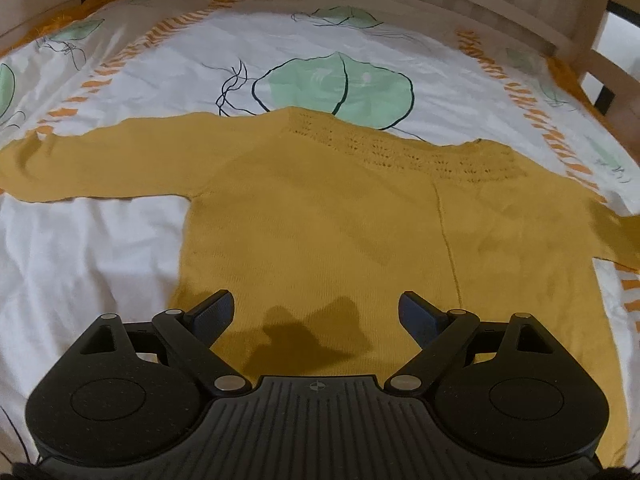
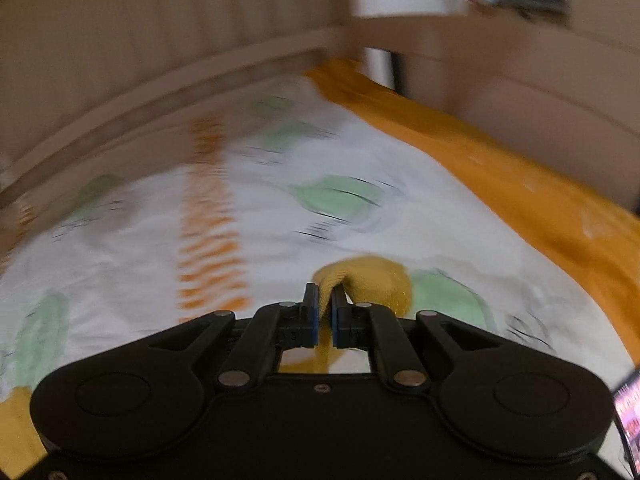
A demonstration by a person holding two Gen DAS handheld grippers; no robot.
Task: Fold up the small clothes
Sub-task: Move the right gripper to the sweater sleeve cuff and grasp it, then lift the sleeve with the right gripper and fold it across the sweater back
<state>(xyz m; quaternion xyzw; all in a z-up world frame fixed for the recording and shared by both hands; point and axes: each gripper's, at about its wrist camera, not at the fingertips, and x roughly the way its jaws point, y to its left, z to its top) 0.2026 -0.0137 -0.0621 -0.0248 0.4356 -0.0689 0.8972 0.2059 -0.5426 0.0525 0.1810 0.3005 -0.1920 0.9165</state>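
Note:
A small mustard-yellow knit sweater (image 1: 320,208) lies flat on the bed, neck away from me, its left sleeve (image 1: 92,164) stretched out to the left. My left gripper (image 1: 316,312) is open and empty, hovering over the sweater's lower hem, its fingers apart on either side. In the right wrist view my right gripper (image 2: 325,304) is shut on a fold of the yellow sweater fabric (image 2: 372,280), held above the sheet. That view is motion-blurred.
The bed is covered by a white sheet (image 1: 100,264) printed with green leaves and orange stripes. A wooden bed frame (image 1: 500,4) runs along the far side. An orange blanket (image 2: 520,184) edges the bed on the right in the right wrist view.

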